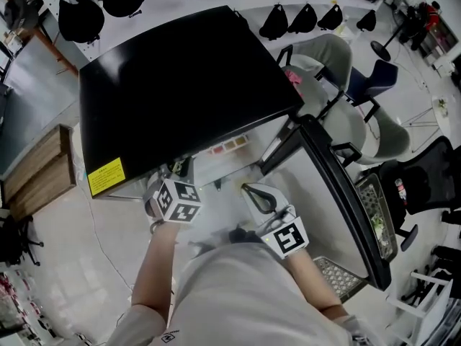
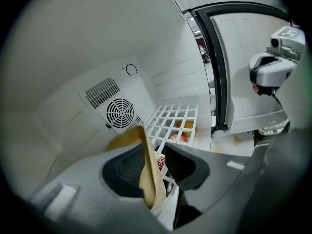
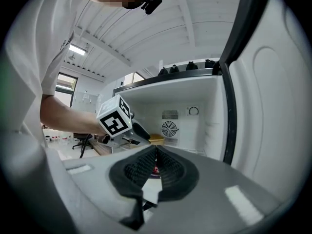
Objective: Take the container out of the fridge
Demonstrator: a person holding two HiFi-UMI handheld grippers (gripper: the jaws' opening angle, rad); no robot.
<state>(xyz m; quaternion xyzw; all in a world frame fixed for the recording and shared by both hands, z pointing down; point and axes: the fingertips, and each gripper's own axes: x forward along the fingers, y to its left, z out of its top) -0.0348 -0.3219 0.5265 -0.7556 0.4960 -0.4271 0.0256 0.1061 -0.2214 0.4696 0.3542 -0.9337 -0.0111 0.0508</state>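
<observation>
The fridge (image 1: 180, 85) is a small one with a black top, and its door (image 1: 346, 200) hangs open to the right. Inside, a tan container (image 2: 127, 136) rests on the white wire shelf (image 2: 175, 118) in front of the round fan grille (image 2: 120, 112). My left gripper (image 2: 155, 152) reaches in with the container's rim between its pads; a gap shows on the right pad's side, so it is open. From the right gripper view, the left gripper (image 3: 142, 132) sits by the container (image 3: 157, 139). The right gripper (image 3: 156, 156) hangs outside the fridge mouth, shut and empty.
A red and orange item (image 2: 181, 136) shows through the wire shelf, one level down. Grey office chairs (image 1: 374, 132) stand right of the door. A wooden bench (image 1: 39, 168) lies to the left. The door's inner wall (image 3: 273, 121) is close on the right gripper's right.
</observation>
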